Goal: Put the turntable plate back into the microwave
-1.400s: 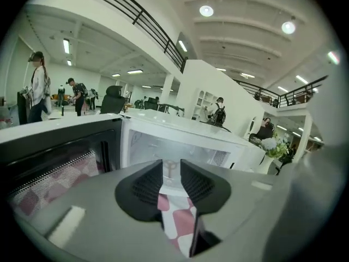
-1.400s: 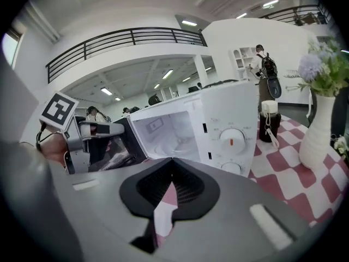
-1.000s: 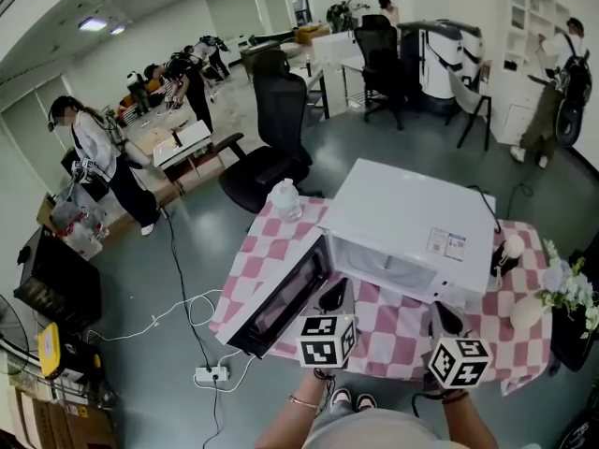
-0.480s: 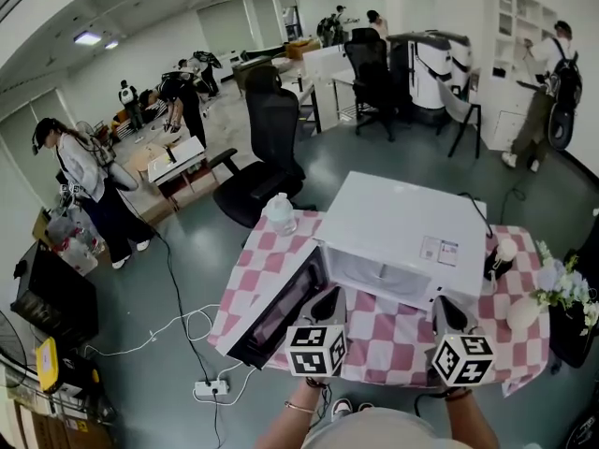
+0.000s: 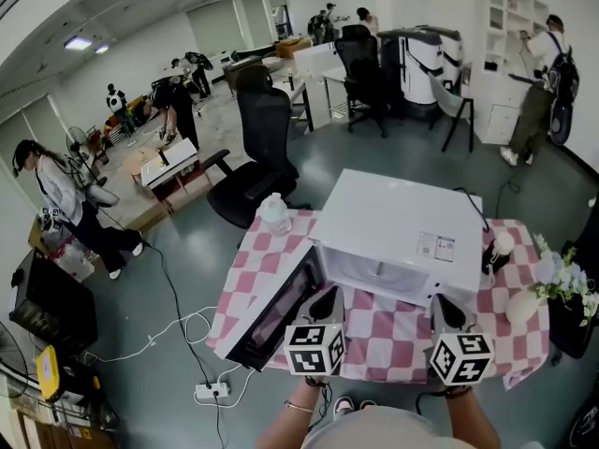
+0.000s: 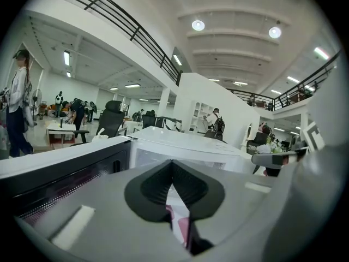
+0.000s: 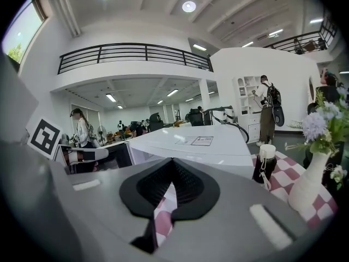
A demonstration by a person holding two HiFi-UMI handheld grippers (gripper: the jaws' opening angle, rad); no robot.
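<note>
While your left gripper [image 5: 328, 299] and right gripper [image 5: 447, 312] hover at 6 o'clock of the open microwave [image 5: 398, 215], jaws clenched on nothing, a pale disc inside, likely the turntable plate [image 5: 379, 271], looks seated. Next, probably swing the door [image 5: 274, 309] at 8 o'clock closed.

A pink-and-white checked cloth [image 5: 402, 330] covers the tabletop. At its far left corner stands a clear plastic bottle [image 5: 274, 215]. Toward the right edge, a dark bottle with a white cap [image 5: 493, 253] stands near a white vase [image 5: 521, 309] of pale flowers [image 5: 564, 283]. A black office chair [image 5: 260, 148] sits just beyond. On the grey floor to the left lie a power strip [image 5: 210, 390] and a looping white cable [image 5: 154, 328]. Far right, a person with a backpack [image 5: 540, 82] faces white shelves [image 5: 501, 26].
</note>
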